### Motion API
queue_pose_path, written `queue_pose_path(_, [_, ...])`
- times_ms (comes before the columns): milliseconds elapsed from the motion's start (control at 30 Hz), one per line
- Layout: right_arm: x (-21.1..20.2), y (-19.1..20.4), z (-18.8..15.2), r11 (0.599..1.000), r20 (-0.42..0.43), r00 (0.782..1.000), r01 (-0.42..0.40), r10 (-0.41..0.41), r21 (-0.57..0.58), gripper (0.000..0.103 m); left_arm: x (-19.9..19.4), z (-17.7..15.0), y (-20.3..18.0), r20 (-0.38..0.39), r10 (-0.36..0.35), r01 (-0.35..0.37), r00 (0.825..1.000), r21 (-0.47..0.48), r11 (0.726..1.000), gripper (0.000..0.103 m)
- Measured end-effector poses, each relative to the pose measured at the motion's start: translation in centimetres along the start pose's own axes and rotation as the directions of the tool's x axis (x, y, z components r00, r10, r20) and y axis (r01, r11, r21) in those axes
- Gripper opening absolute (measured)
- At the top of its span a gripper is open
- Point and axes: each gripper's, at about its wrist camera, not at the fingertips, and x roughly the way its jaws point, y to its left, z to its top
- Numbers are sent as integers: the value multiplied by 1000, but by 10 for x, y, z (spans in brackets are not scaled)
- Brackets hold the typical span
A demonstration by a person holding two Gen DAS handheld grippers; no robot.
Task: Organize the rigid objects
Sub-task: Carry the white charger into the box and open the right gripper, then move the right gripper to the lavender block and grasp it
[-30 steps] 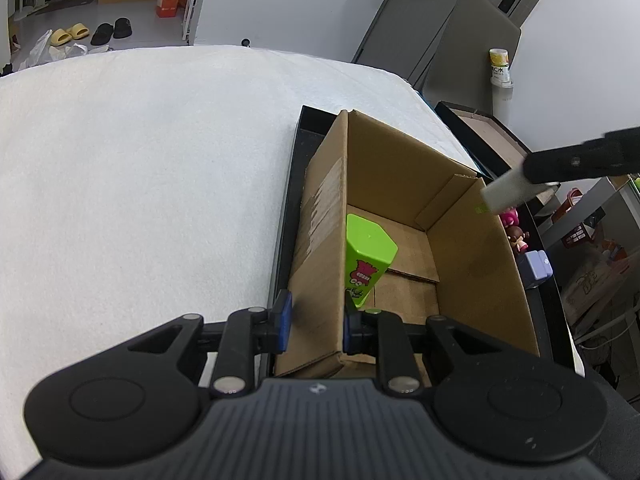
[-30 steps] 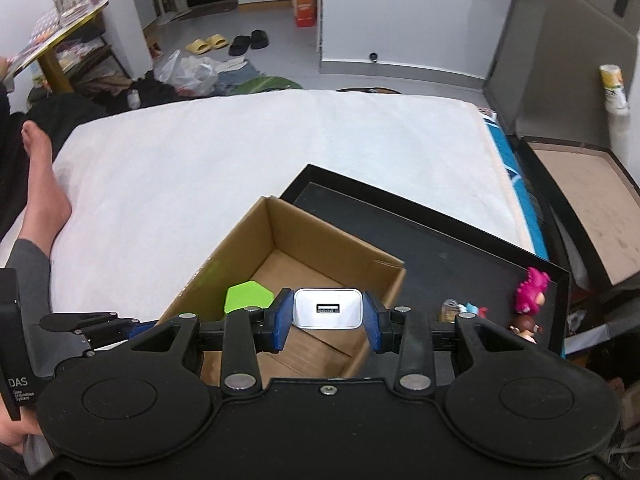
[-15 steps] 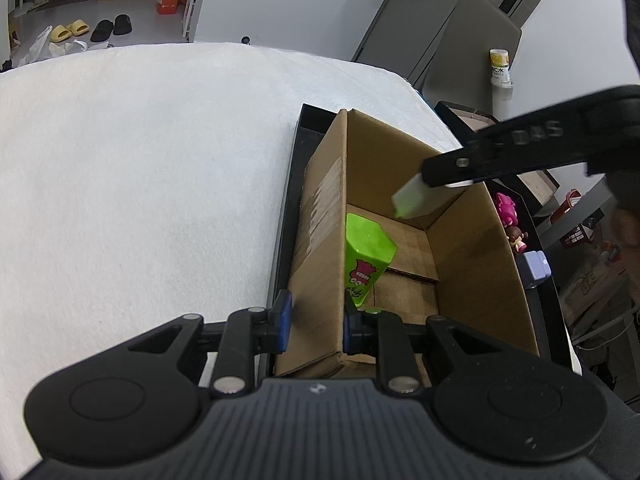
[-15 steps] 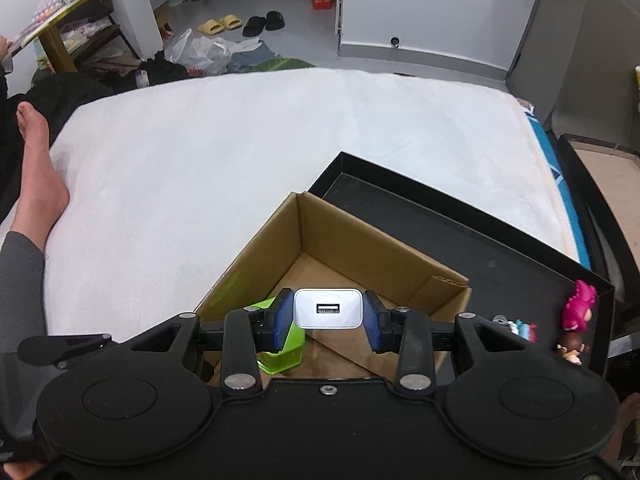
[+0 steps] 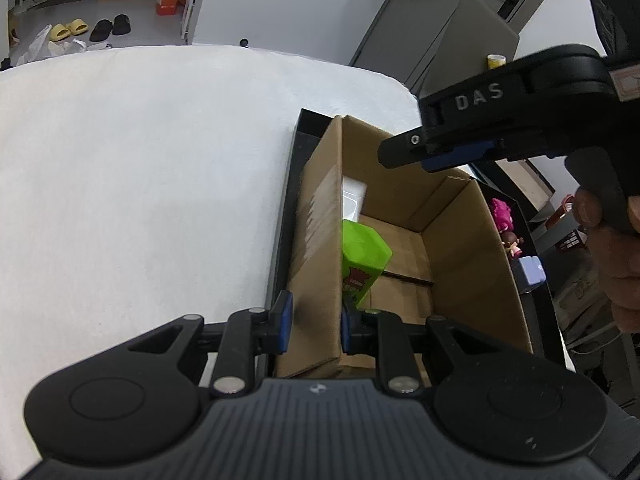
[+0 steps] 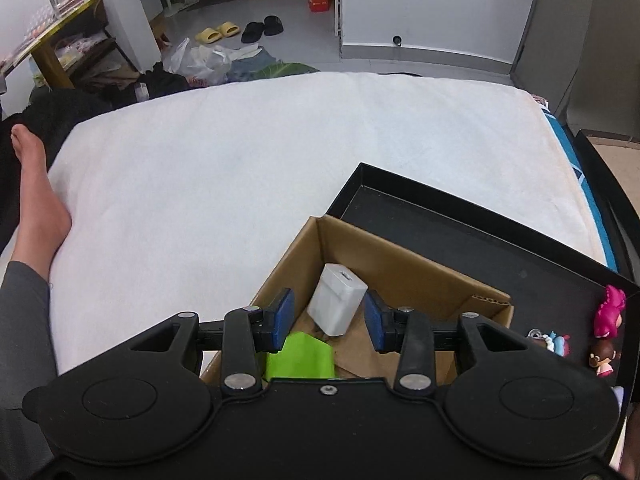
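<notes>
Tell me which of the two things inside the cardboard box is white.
The white charger, at the cardboard box's far corner below the open right gripper. The other, the green container, sits nearer.

Home bedroom is indicated: white-covered bed [image 6: 280, 152], slippers [image 6: 240, 30] left on floor, clothes and plastic bags [image 6: 208, 60] piled nearby.

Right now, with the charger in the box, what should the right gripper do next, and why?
Probably lift the right gripper out and head for the toys on the black tray. Its jaws stand open, the white charger lies free inside the cardboard box, and the left gripper pinches the box wall.
</notes>
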Motion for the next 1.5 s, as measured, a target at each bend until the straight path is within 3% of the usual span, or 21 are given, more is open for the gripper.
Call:
queue_pose_path(167, [-12,-7,-4,1000,2,1000,-1,1,0,44,0,-2,-2,-1,9,-9,1000,12,1000,21])
queue_pose_path(400, [-36,-28,-13,1000,13,1000,17,-17,17,59,-4,-1,-5,10,17,-17,1000,22,1000,21])
queue_pose_path(633, [-59,-60,-25,997,30,998,55,-57,55,68,-7,-3,-8,20,16,-17,1000,28,999,20])
queue_pose_path(1100, [-72,-116,-57,982,26,991,126,-131,142,74,-6,-7,-12,31,41,-42,999,46,998,20])
queue_pose_path(1500, [-53,-165,-85,954,-31,975,223,-221,199,74,-2,-9,-17,33,60,-62,998,58,996,20])
